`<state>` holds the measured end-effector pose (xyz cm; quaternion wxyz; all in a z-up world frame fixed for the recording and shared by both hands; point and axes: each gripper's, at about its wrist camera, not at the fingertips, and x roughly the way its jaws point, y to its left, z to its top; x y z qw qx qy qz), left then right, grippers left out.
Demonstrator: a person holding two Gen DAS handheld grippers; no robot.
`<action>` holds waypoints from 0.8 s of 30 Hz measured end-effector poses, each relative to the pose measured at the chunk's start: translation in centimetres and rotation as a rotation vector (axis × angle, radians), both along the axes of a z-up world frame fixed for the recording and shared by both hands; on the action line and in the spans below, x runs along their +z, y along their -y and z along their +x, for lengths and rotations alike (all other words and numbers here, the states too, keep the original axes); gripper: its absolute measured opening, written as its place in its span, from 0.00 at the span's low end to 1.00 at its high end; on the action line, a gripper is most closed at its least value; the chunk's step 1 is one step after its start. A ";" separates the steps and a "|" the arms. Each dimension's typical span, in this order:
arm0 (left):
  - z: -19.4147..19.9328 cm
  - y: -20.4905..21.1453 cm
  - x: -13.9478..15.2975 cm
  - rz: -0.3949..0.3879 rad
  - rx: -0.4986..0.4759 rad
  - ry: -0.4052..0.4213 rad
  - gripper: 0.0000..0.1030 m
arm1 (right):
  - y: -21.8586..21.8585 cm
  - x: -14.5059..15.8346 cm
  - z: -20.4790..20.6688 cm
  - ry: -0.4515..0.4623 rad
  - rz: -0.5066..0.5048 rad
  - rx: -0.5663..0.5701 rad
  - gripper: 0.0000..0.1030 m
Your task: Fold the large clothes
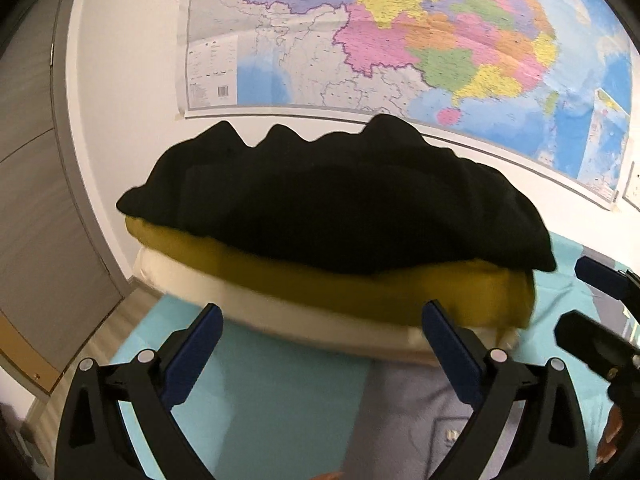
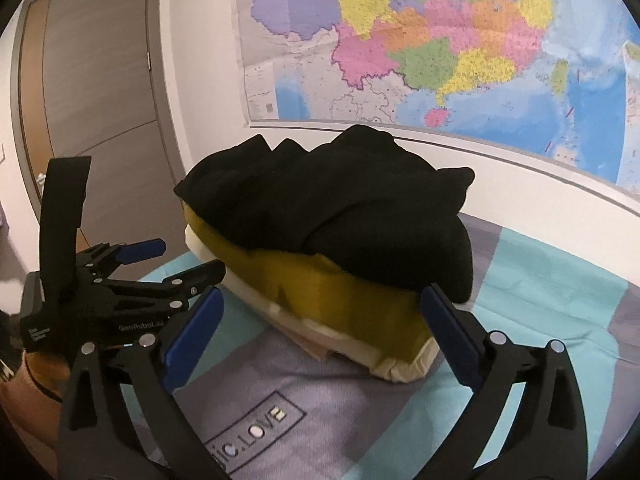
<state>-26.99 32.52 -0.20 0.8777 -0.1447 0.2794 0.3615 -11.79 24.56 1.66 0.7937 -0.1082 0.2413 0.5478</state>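
Right gripper (image 2: 320,316) and left gripper (image 1: 322,328): both released, empty. Ahead: stacked folded clothes (image 2: 332,236), near edge just past fingertips. Below: grey garment (image 2: 280,412), teal sheet (image 1: 272,392).

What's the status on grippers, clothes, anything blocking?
Left gripper and right gripper open, empty. Grey garment flat below them. Folded stack just ahead, close to the fingers.

A white wall (image 2: 200,80) fills the back. A big coloured map (image 1: 400,40) hangs on it from 12 to 2 o'clock, its lower edge curling slightly off the wall. At 9 o'clock stands a grey wood-grain door (image 2: 100,80) in a grey frame. Pale wood floor (image 1: 132,312) shows at 8 o'clock. The light is soft and even.
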 end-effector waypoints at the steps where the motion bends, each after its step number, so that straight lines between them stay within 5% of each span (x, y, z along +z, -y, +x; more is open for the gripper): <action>1: -0.1 0.4 0.0 0.000 0.002 -0.001 0.93 | 0.4 0.0 -0.4 0.015 -0.003 -0.006 0.94; 24: -3.4 6.3 1.7 0.049 0.040 0.020 0.93 | 6.3 -0.6 -3.7 0.006 0.004 -0.034 0.95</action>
